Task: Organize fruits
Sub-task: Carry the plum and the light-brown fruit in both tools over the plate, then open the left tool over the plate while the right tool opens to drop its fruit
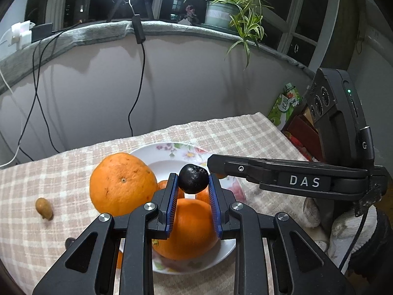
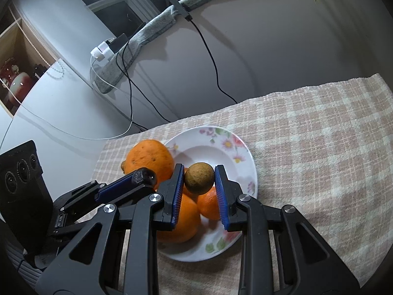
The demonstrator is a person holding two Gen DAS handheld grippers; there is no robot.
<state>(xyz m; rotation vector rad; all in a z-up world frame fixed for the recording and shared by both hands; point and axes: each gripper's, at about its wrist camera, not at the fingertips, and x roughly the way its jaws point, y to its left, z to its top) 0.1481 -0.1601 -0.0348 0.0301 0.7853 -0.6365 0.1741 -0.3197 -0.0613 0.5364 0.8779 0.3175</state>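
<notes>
Left gripper [image 1: 193, 184]: clenched on one small black fruit [image 1: 193, 179], pinched between its blue pads [image 1: 172, 196] above the plate.
Right gripper [image 2: 199, 182]: clenched on one small brown round fruit [image 2: 199, 178], held between its pads over the plate.
Oranges below the left gripper: one big orange [image 1: 189, 228] lies on the plate right under the jaws; two smaller ones [image 1: 203, 194] peek out behind it.
Orange off the plate: one large orange [image 1: 121, 183] sits left of the left gripper, on the cloth, touching the plate's edge.
Loose fruit: one small tan fruit [image 1: 44, 208] lies alone on the cloth, well to the left of the left gripper.
Plate [image 2: 228, 147]: one, white with flowers; its far half is bare beyond both grippers.
Cloth [image 2: 319, 159]: one checked cloth; wide bare stretch to the right of the right gripper.
Far edge: the cloth ends just beyond the plate, against a grey wall [image 1: 196, 86] with hanging cables [image 1: 137, 93].
Right side: beyond the right gripper in the left view, boxes [image 1: 285, 105] stand near the cloth's corner.
Ledge above: one potted plant [image 1: 221, 12] on the sill.
</notes>
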